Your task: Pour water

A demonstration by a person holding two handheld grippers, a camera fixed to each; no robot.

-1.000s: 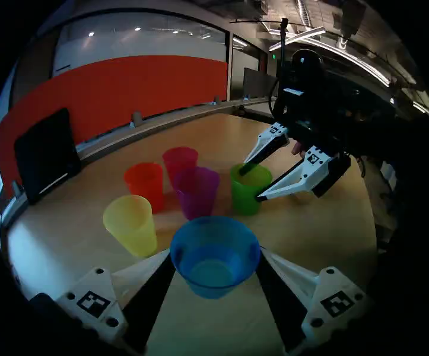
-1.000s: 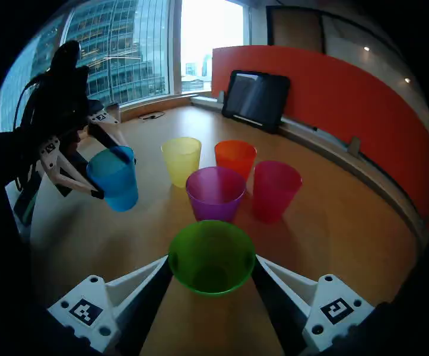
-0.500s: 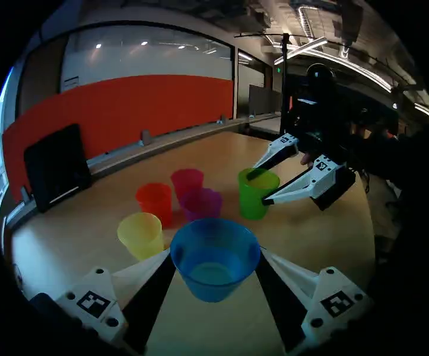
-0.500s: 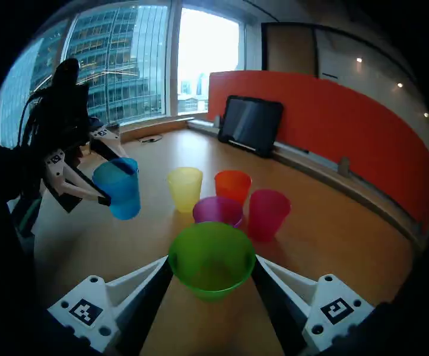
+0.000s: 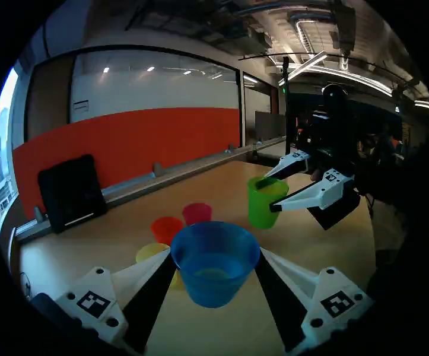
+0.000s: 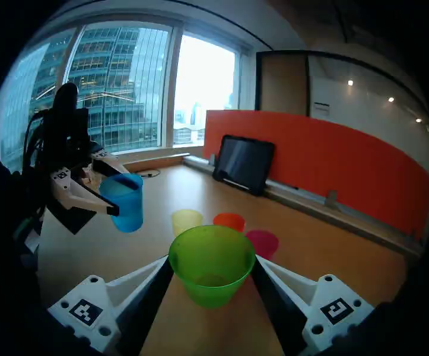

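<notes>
Status: pouring not yet begun. The left gripper (image 5: 214,256) is clamped on the blue cup (image 5: 214,270), one finger against each side. The cup is upright and contains water (image 5: 212,274) to a shallow level. The right gripper (image 6: 212,262) is clamped the same way on the green cup (image 6: 212,273), which is also upright. Its contents cannot be determined; it appears empty or nearly so. Both cups are held in the air above the counter (image 6: 333,261). The blue cup is at about the same height as the green cup and well apart from it, with neither rim tilted. Remaining steps, as judged: bring the blue cup next to the green cup, place its rim over the green cup's opening, and tilt. The counter is light wood. Below and beyond the green cup stand a yellow cup (image 6: 186,221), an orange cup (image 6: 229,221) and a pink cup (image 6: 263,242). Farther beyond the green cup, a dark screen (image 6: 244,163) leans at the counter's far edge before an orange wall (image 6: 345,166). Large windows (image 6: 125,101) show tall buildings outside.
</notes>
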